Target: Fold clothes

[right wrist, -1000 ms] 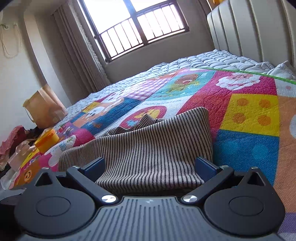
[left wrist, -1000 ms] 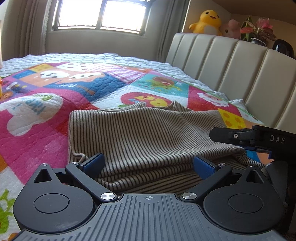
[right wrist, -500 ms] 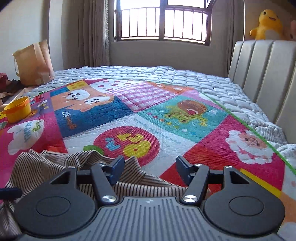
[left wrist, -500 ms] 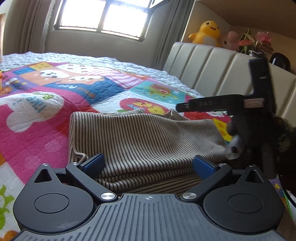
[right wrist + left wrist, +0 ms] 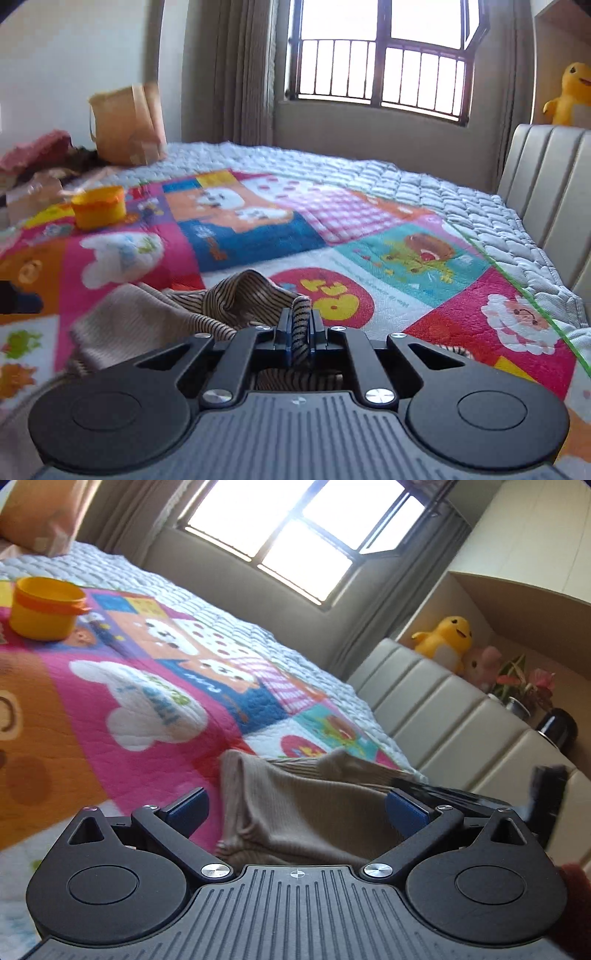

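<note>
A brown-and-cream striped garment (image 5: 303, 812) lies on the colourful quilt (image 5: 155, 701), partly folded. My left gripper (image 5: 295, 808) is open, its blue-padded fingers on either side of the garment's near left edge, not gripping. The other gripper's black body (image 5: 480, 797) shows at right behind the cloth. In the right wrist view my right gripper (image 5: 298, 332) is shut on a raised fold of the striped garment (image 5: 236, 295); the rest of the cloth lies to the left and below.
A yellow tub with an orange rim (image 5: 44, 609) stands on the quilt at far left; it also shows in the right wrist view (image 5: 99, 206). A brown paper bag (image 5: 127, 122) and heaped clothes are at the far bed edge. The padded headboard (image 5: 461, 720) runs along the right.
My right gripper closed on a fold of the garment's far edge. My left gripper tilted and swung left; it stays open over the cloth's near edge.
</note>
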A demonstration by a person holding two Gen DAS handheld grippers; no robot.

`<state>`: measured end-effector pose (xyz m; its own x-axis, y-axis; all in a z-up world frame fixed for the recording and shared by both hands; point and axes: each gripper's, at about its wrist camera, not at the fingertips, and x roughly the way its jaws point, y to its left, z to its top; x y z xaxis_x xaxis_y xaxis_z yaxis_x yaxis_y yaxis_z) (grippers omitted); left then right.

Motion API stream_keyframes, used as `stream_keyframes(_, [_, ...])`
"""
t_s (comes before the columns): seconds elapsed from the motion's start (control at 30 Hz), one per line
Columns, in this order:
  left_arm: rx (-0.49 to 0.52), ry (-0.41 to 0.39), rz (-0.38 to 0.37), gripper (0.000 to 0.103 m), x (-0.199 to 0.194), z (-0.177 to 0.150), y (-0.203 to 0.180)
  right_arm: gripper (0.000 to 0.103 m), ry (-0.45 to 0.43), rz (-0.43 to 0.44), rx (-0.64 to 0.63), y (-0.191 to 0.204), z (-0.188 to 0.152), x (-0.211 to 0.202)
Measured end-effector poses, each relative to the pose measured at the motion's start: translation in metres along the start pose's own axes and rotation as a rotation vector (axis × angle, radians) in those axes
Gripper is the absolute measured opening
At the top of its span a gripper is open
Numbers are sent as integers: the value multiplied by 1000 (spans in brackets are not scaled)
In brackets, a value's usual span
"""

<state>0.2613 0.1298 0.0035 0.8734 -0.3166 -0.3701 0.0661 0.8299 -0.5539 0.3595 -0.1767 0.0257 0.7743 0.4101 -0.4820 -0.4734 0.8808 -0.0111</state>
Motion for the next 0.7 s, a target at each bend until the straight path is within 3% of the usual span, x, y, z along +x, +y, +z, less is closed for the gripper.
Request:
stream_keyframes(0.17, [-106, 0, -7, 103, -39, 0, 10, 8, -78, 62, 64, 15, -25, -100])
stream_keyframes(0.23, [-147, 7, -24, 103, -53, -5, 10, 8, -71, 77, 95, 20, -46, -125])
stream_keyframes(0.47, [-44, 92, -32, 103, -70, -19, -25, 10, 8, 144, 103, 44, -121, -178])
stream_keyframes(0.5, [-31, 109, -31, 103, -71, -22, -29, 17, 7, 160, 101, 45, -128, -187])
stream_keyframes(0.6, [-3, 179, -24, 103, -70, -37, -34, 59, -45, 151, 116, 37, -134, -217])
stream_keyframes(0.7, [5, 263, -29, 103, -63, -57, -35, 66, -77, 104, 201, 16, -134, -236])
